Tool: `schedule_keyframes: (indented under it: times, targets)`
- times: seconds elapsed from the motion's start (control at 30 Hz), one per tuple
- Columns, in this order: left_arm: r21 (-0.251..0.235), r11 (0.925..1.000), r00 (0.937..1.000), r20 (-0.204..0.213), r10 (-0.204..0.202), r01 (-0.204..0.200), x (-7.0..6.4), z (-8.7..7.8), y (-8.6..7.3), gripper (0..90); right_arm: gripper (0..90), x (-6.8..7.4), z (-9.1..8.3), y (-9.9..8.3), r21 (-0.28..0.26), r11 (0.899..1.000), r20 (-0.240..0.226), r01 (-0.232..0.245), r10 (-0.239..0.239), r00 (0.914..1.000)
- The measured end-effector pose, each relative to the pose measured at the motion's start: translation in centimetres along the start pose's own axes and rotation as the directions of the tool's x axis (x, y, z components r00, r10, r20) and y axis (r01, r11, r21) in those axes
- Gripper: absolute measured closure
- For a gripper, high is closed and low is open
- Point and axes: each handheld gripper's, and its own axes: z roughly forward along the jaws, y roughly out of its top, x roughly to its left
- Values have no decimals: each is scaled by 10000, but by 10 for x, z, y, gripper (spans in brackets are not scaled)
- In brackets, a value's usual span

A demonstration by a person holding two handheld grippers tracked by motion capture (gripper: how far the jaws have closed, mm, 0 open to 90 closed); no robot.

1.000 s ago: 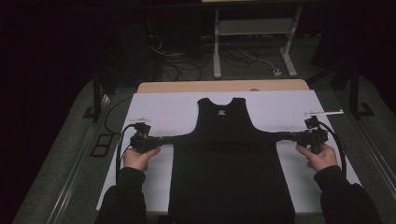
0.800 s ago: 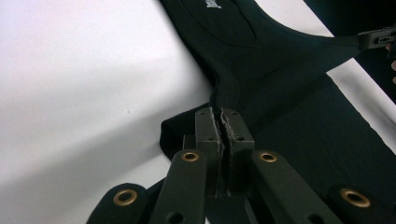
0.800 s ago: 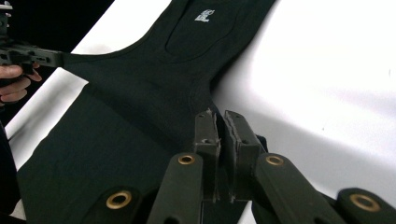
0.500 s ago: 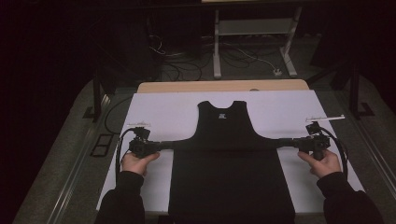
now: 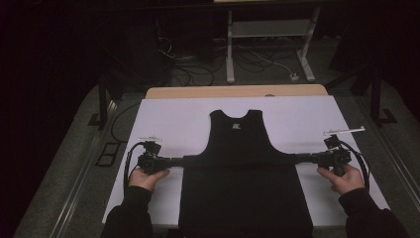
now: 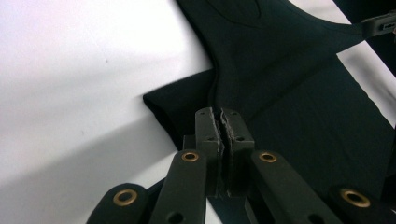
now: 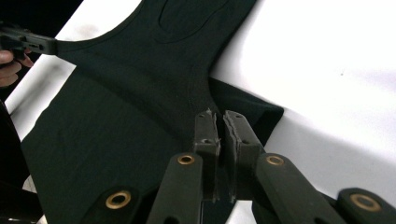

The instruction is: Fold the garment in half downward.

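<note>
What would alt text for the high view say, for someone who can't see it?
A black sleeveless shirt lies flat on a white table, stretched sideways between the left gripper and the right gripper, each held in a person's hand at the shirt's side edges.

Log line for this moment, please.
left gripper: shut on black vest | right gripper: shut on black vest | vest flat on white sheet, side edges pinched, stretched between grippers
</note>
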Motion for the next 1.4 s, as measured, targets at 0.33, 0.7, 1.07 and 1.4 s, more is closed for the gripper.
schedule_keyframes:
  times: [0.33,0.7,1.07,1.4]
  targets:
    - [476,9988,9999,-52,106,-103,-1,1,-5,858,825,2,1,-8,596,9982,16,-3,2,10000]
    - [630,9979,9998,-76,164,-159,-6,-1,-8,856,825,5,-2,-14,787,9969,57,-69,65,10000]
    - [1024,9945,9997,-40,244,-239,-11,1,-13,857,825,7,-2,-17,1025,9947,109,-101,90,9999]
    - [1550,9879,10000,-7,90,-88,-8,7,-17,857,820,5,2,-21,1356,9906,212,-199,172,9996]
